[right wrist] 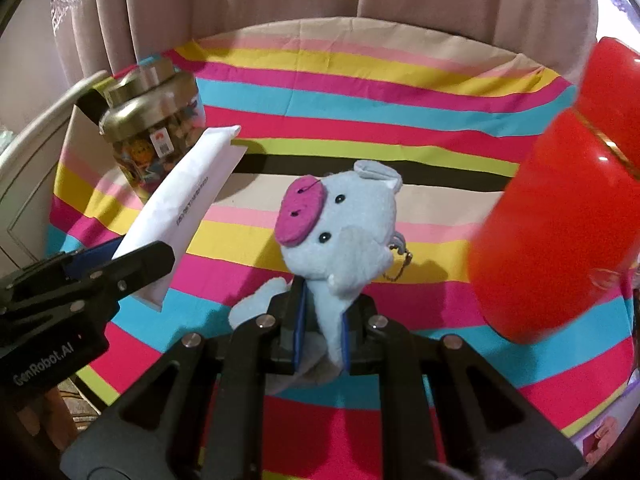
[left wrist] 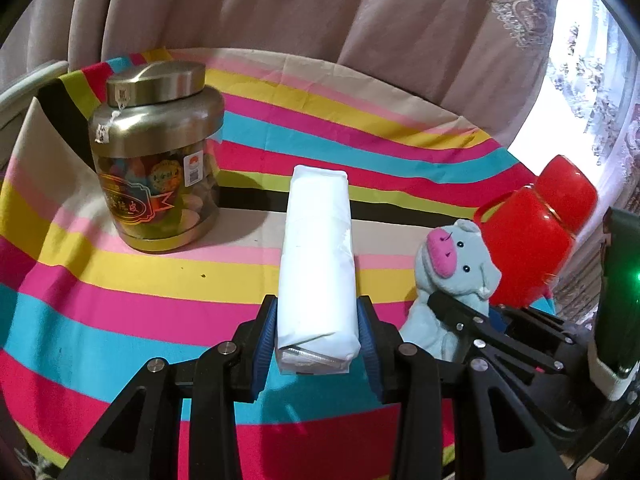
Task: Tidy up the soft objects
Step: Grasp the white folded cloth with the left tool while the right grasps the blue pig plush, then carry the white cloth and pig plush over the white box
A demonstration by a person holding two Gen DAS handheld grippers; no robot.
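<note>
**Both soft items lifted, none placed**

Left hand-held gripper (left wrist: 318, 332) clamps white tissue pack (left wrist: 318, 256); right hand-held gripper (right wrist: 322, 336) clamps blue pig toy (right wrist: 340, 232). Both held above striped worktop (left wrist: 120, 280), between glass jar (left wrist: 158, 160) and red jar (left wrist: 532, 240). Setting down remains, by my reading.

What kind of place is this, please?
Probably a home room: a table under a striped cloth, beige curtains behind it, and a jar of snacks standing on it.
</note>
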